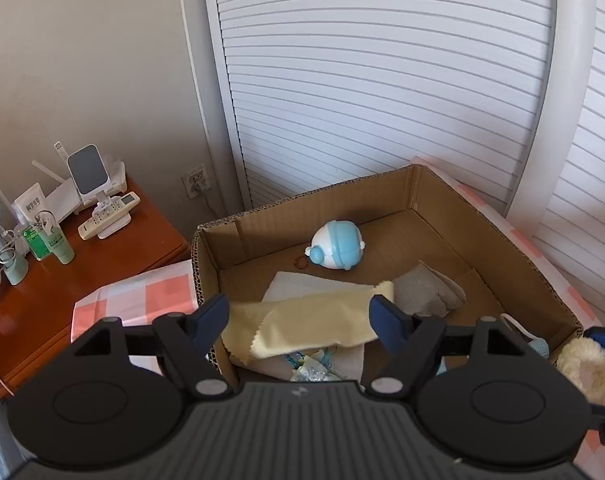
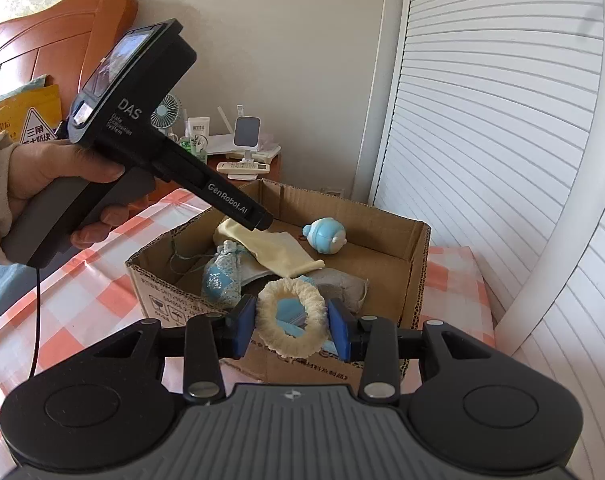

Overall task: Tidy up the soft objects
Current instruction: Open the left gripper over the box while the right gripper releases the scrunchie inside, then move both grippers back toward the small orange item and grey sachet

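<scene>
Left hand-held gripper (image 1: 300,322) wide open, empty, above yellow cloth (image 1: 310,330); right hand-held gripper (image 2: 290,326) clamped on fluffy ring (image 2: 290,322).

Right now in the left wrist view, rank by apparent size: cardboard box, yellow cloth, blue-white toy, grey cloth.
1. cardboard box
2. yellow cloth, though it lies nearest the camera, which inflates it
3. and 4. grey cloth and blue-white toy: look alike, and the grey cloth is partly hidden.

Left claw (image 1: 300,322) agape, empty; right claw (image 2: 291,328) clamped.
</scene>
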### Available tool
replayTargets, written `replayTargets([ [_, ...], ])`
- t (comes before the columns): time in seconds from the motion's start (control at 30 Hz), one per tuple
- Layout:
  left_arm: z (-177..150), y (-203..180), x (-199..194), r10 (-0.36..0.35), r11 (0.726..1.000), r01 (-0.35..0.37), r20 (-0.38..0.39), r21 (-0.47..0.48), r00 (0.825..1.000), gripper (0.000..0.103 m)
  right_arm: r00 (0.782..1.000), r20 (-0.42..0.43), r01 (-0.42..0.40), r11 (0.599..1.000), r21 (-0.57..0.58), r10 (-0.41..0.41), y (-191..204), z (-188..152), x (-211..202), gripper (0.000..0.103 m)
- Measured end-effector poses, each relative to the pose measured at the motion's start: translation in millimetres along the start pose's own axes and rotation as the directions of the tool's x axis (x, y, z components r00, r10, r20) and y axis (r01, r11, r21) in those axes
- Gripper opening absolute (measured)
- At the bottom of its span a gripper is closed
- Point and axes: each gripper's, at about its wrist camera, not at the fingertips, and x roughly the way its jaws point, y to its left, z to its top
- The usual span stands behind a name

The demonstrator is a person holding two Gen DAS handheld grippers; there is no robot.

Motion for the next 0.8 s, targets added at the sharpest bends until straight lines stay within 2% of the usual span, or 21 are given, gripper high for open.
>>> replayTargets([
  [0.17, -6.5, 0.9, -12.5, -0.014, 1.000, 0.014, 0.006, -0.014, 1.000, 0.079, 1.000, -0.009, 0.016, 1.000, 0.003, -0.016, -12.0, 11.4, 15.3, 0.044],
  [0.37, -31.8, -12.3, -59.4, -0.032, 0.998, 0.032, 0.005, 0.061, 0.999, 0.080, 0.996, -0.045, 0.075, 0.997, -0.030, -0.077, -26.1, 34.2, 53.3, 0.044],
  [0.5, -56.0, -17.9, -88.8, -0.070, 0.995, 0.069, 0.000, 0.075, 0.998, 0.080, 0.994, -0.055, 0.098, 0.995, -0.001, -0.098, -40.4, 57.1, 83.9, 0.046],
  [0.53, -62.6, -19.5, -94.8, -0.077, 0.994, 0.076, -0.001, 0.078, 0.997, 0.080, 0.992, -0.064, 0.109, 0.994, 0.001, -0.109, -42.8, 62.1, 90.9, 0.054],
  [0.57, -68.2, -20.7, -99.8, -0.083, 0.993, 0.083, -0.003, 0.080, 0.997, 0.080, 0.990, -0.074, 0.118, 0.993, 0.003, -0.117, -45.4, 67.8, 99.3, 0.066],
  [0.6, -74.0, -20.9, -105.1, -0.096, 0.992, 0.097, -0.009, 0.079, 0.995, 0.080, 0.990, -0.073, 0.123, 0.992, 0.009, -0.122, -47.0, 70.3, 103.3, 0.072],
  [0.67, -84.3, -22.3, -114.6, -0.126, 0.989, 0.127, -0.014, 0.075, 0.992, 0.080, 0.988, -0.089, 0.125, 0.992, 0.023, -0.122, -48.3, 73.5, 110.6, 0.092],
  [0.8, -97.8, -23.0, -131.0, -0.134, 0.988, 0.134, -0.004, 0.073, 0.991, 0.084, 0.989, -0.081, 0.125, 0.991, 0.055, -0.120, -46.3, 69.9, 103.7, 0.103],
])
